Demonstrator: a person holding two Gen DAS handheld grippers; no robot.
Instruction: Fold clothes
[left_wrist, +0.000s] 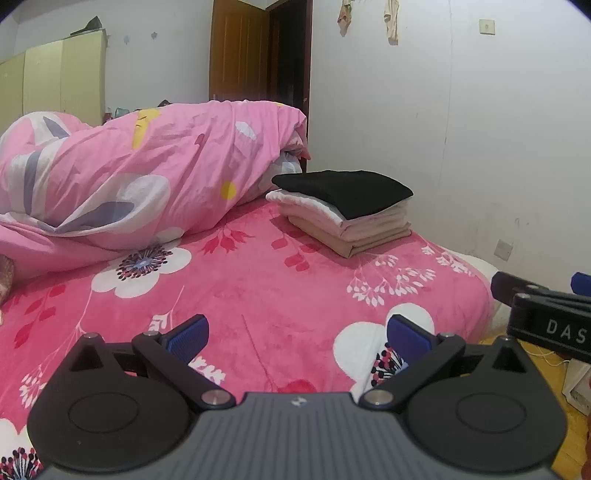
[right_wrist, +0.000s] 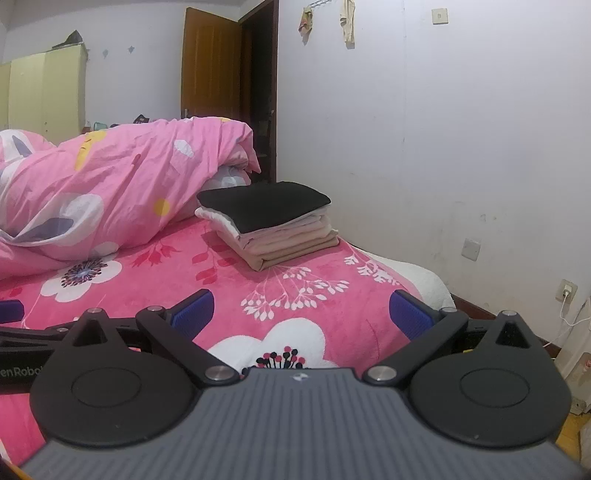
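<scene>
A: Pink bed (left_wrist: 258, 280), one stack of folded clothes (left_wrist: 343, 214) by the wall, black top (left_wrist: 347, 192) uppermost. Layer count unclear.
B: Grippers?
A: Two. Left gripper (left_wrist: 298, 334) and right gripper (right_wrist: 301, 314) both spread apart, empty.

White scuffed wall (right_wrist: 461, 129) at 3 o'clock; brown wooden door (right_wrist: 210, 62) ajar at 12; pale yellow-green wardrobe (left_wrist: 55, 77) at 10; pink floral bedspread (left_wrist: 258, 280) below.
</scene>
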